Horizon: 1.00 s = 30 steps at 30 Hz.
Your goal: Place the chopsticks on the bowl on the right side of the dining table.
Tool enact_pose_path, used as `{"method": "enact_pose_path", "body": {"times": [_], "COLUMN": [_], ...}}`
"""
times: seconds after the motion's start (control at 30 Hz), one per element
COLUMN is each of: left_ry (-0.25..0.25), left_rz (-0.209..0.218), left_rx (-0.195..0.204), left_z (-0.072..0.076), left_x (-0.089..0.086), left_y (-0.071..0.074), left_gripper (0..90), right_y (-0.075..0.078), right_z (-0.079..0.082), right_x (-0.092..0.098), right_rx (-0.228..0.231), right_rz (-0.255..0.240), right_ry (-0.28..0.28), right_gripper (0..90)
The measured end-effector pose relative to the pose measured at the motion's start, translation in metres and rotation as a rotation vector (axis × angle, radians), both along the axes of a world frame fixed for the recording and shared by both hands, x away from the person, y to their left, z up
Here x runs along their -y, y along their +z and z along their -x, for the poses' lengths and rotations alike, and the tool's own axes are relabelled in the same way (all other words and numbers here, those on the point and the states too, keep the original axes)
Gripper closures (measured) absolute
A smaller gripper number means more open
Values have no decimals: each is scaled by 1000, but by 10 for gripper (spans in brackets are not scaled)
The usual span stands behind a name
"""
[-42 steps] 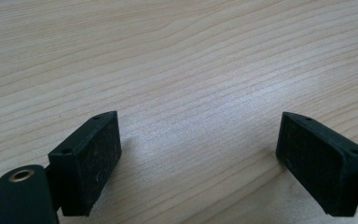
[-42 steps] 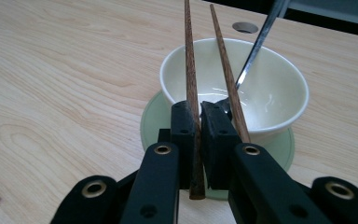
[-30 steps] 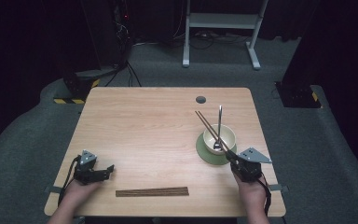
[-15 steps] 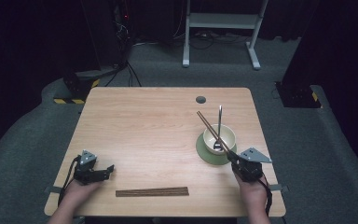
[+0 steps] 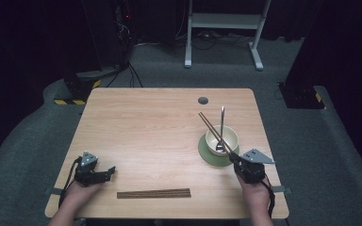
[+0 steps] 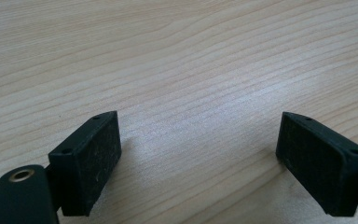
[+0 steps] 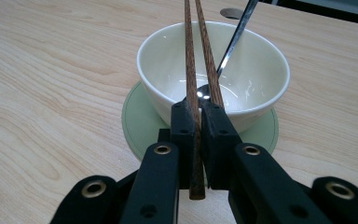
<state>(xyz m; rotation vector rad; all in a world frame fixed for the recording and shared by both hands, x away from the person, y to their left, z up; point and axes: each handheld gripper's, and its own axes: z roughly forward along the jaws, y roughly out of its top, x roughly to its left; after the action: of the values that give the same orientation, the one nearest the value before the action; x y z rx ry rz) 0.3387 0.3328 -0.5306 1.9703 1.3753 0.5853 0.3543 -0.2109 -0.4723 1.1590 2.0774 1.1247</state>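
step: right tool (image 7: 196, 122) clenched on a chopstick pair (image 7: 196, 70), held over the bowl (image 7: 261, 70)
left tool (image 5: 104, 173): released, idle
next: probably lower the tips inside, beside the spoon (image 7: 237, 35)

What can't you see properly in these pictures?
- Chopsticks held by the right gripper: their far tips are cut off by the top edge of the right gripper view.
- Spoon in the bowl: its scoop is partly hidden behind the chopsticks, its handle end cut off at the top.
- Second pair of chopsticks: too small in the high view to tell the sticks apart.
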Motion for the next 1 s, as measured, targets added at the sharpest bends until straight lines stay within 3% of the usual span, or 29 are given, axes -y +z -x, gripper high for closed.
{"method": "enact_pose_path", "body": {"times": [0.63,0.8,1.0], "left_ry": [0,0,-2], "left_rz": [0,0,1], "left_rx": [0,0,0], "left_z": [0,0,0], "left_x": [0,0,0], "left_y": [0,0,0], "left_gripper": [138,138,138], "right_y": [1,4,3], "right_z": [1,4,5], "right_x": [-1,-1,3], "right_rx": [14,34,39], "right_rz": [-3,-12,-19], "right_ry": [-1,-13,-55], "right_gripper": [818,728,547]}}
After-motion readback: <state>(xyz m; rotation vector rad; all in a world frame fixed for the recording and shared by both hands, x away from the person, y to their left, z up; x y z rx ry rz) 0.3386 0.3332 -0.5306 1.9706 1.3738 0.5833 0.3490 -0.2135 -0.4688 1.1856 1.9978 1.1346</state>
